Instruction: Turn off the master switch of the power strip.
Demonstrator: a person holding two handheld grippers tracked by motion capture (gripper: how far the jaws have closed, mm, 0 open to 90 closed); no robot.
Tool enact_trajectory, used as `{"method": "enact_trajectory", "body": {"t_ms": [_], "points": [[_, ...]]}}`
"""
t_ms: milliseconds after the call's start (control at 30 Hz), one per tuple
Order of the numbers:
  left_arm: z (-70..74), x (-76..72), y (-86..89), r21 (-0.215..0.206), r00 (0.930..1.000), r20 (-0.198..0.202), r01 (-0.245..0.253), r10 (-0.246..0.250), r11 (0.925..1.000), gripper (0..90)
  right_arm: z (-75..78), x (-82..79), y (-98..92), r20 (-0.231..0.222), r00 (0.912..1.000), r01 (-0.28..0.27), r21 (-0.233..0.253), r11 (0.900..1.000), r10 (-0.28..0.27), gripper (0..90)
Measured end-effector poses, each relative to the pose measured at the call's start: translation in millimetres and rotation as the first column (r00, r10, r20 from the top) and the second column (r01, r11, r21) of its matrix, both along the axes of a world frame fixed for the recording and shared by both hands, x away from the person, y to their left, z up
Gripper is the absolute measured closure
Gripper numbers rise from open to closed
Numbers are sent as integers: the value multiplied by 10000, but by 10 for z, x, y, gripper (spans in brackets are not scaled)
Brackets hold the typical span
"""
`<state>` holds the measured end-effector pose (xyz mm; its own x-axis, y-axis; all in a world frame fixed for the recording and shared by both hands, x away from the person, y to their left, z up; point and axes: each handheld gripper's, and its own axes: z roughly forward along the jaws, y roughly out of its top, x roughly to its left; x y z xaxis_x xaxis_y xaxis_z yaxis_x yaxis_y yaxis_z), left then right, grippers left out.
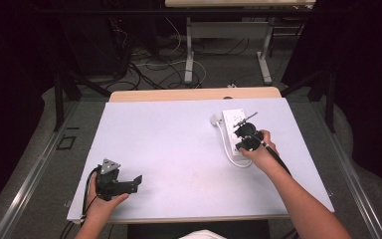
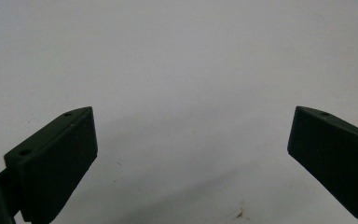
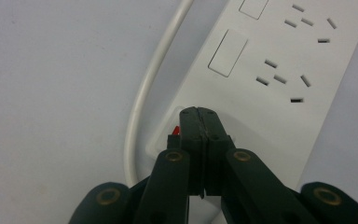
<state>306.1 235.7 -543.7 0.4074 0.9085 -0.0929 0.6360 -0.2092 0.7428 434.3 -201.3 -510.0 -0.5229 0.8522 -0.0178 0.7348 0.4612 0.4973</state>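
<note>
A white power strip (image 1: 232, 124) lies on the right part of the white table (image 1: 179, 149). In the right gripper view its sockets (image 3: 279, 79) run away from me, and a red switch (image 3: 175, 130) sits at its near end. My right gripper (image 3: 199, 113) is shut, with its joined tips resting on the strip right beside that switch; nothing is held between them. From above, the right gripper (image 1: 240, 145) hangs over the strip's near end. My left gripper (image 1: 133, 184) rests at the table's near left, open, with bare table between its jaws (image 2: 193, 135).
The strip's white cable (image 3: 142, 98) loops off its near end and runs back to a plug (image 1: 214, 119) lying left of the strip. Desk legs and loose cables (image 1: 189, 64) stand on the floor beyond the table's far edge.
</note>
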Motion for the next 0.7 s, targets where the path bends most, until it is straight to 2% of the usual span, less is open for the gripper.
{"method": "enact_trajectory", "body": {"t_ms": [133,233,367,400,433,600,667,700], "points": [[1,-1,2,-9,10000,-17,-13,13,10000,16,3,6,-12,-108,9999,-60,-134,9999,59,900],[3,-4,1,-4,10000,-13,-15,15,10000,16,5,4,-11,-240,9997,12,11,10000,-12,900],[3,-5,0,7,10000,-5,0,0,10000,16,2,1,-13,-256,9997,-4,-37,10000,3,900],[3,-5,-1,-2,10000,-6,-4,4,10000,16,-40,3,-18,178,9998,-135,152,9998,133,900],[3,-5,-1,3,10000,-2,1,-1,10000,16,-13,-8,0,-182,9998,-4,-122,9999,2,900],[0,-5,-11,42,10000,-26,27,-27,10000,16,-28,-11,3,-66,9999,-161,-393,9991,158,900],[3,-6,-8,76,9999,-60,85,-85,9999,16,-41,-12,7,76,9999,-80,-226,9997,82,900],[3,-5,-3,110,9999,-64,132,-131,9999,16,-31,-17,9,-49,10000,-4,-216,9998,3,900]]}}
